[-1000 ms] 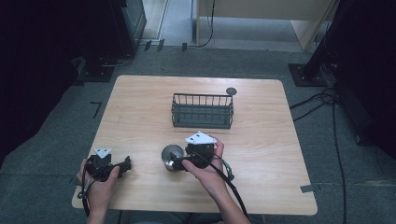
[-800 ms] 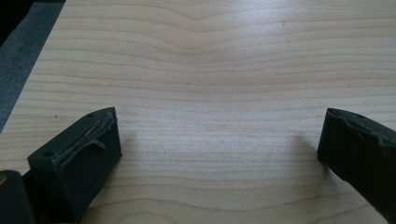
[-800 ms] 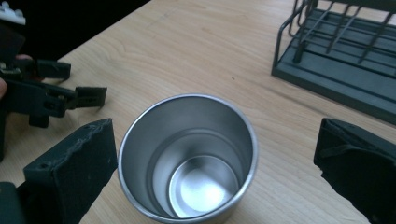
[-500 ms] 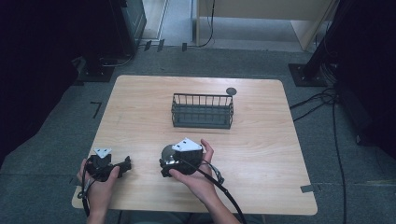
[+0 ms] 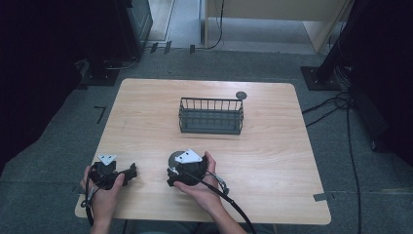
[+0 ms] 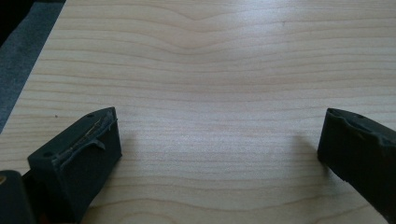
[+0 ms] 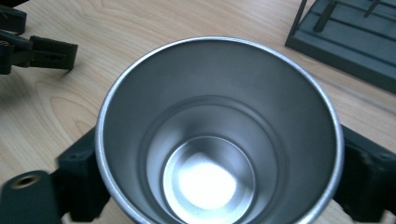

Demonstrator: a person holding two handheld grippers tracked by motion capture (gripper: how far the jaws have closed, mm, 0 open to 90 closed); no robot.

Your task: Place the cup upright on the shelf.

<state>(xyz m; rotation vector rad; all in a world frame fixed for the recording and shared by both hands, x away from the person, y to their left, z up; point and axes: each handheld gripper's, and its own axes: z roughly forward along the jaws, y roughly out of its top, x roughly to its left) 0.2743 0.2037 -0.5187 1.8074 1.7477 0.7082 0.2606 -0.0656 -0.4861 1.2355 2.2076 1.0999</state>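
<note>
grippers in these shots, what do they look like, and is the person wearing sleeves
Both the left gripper and the right gripper are black blocks, each topped by a light grey three-cornered plate and trailing a black cable. The jaws are chunky, matte black and squared off. The forearms are bare, with no sleeves in view.

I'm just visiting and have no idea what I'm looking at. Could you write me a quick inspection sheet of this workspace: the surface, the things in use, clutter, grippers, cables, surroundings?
Surface: light wooden table, rounded corners, bare grain under the left gripper.
Job's things: shiny metal cup, upright and empty; dark wire basket standing mid-table, beyond the cup.
Clutter: small dark round disc behind the basket; what it is I cannot tell.
Grippers: left gripper open over bare wood, holding nothing; right gripper has its jaws either side of the cup, but contact cannot be judged.
Cables: a black cable trails from the right gripper; more lie on the floor at right.
Surroundings: grey floor, dark equipment around the table.
</note>
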